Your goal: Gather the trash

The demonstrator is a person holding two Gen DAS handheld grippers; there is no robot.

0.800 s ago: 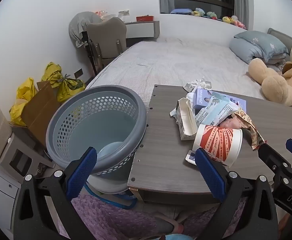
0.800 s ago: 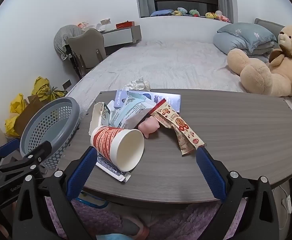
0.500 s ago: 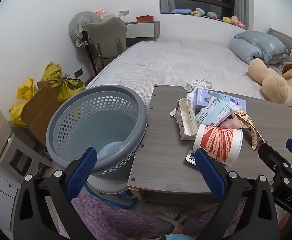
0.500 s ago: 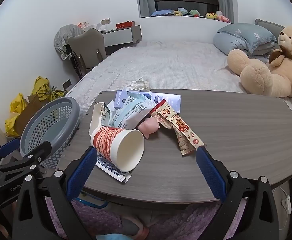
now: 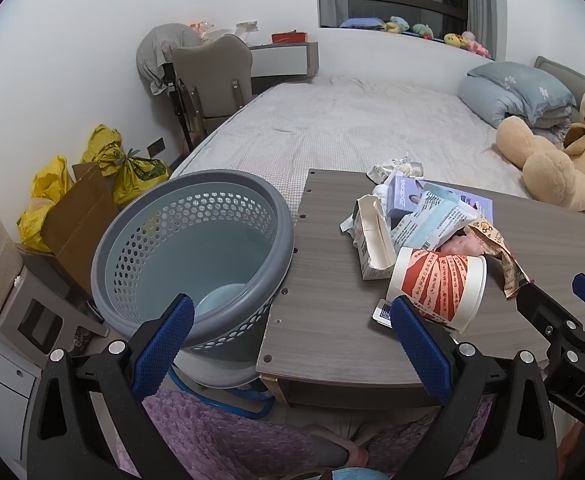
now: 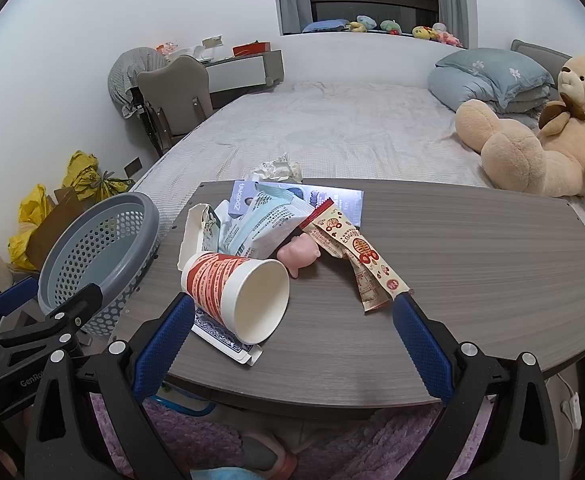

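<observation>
A pile of trash lies on the grey wood table: a red-and-white paper cup on its side, a snack wrapper, a white carton, a pale blue packet, a pink toy and a playing-card box under the cup. The cup also shows in the left wrist view. A grey perforated basket stands at the table's left end. My left gripper is open and empty, near the basket. My right gripper is open and empty, just before the cup.
A bed lies beyond the table, with a teddy bear and pillows. A chair and desk stand at the back left. Yellow bags and cardboard sit on the floor left of the basket. Crumpled paper lies at the table's far edge.
</observation>
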